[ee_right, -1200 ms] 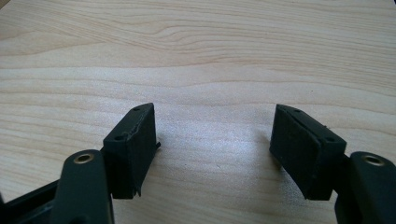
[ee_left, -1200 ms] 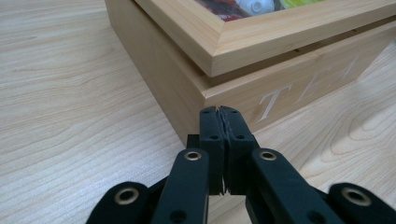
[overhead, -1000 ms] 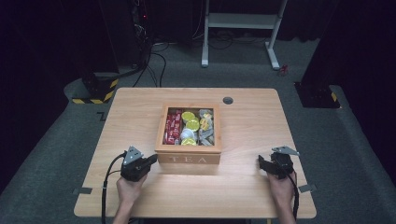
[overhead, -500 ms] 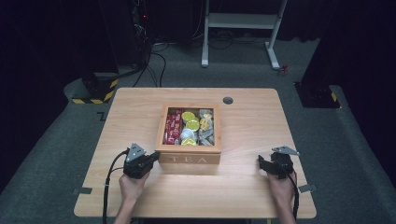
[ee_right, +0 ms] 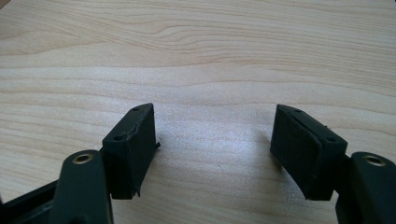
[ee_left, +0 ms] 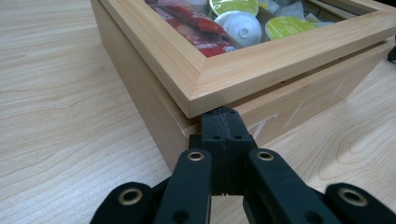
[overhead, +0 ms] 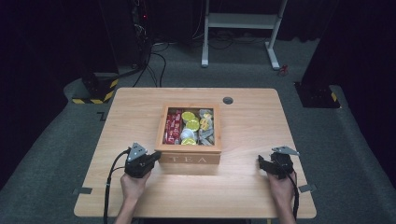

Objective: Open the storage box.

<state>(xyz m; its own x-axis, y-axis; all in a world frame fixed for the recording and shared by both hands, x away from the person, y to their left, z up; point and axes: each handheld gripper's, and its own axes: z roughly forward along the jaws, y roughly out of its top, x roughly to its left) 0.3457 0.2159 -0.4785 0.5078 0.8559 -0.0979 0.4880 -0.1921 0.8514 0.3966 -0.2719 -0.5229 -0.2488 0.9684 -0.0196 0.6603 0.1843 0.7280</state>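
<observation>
A wooden tea box (overhead: 189,158) stands mid-table, "TEA" lettered on its front. Its framed lid (ee_left: 243,70) lies flat, and through it I see red packets (overhead: 173,126), yellow-topped capsules (overhead: 191,123) and a white capsule (ee_left: 243,28). My left gripper (overhead: 150,160) is shut with nothing between its jaws. Its tips (ee_left: 224,122) sit at the box's front left corner, right under the lid's overhanging rim. My right gripper (overhead: 261,163) rests on the table to the right of the box. It stands open (ee_right: 215,140) over bare wood.
A round black cable hole (overhead: 228,100) lies in the tabletop behind the box. A black cable (overhead: 109,186) trails from the left gripper over the table's near edge. Behind the table, a white desk frame (overhead: 243,21) stands on the grey floor.
My left gripper has edged slightly forward and right, up to the box's front left corner. The right gripper has kept still.
</observation>
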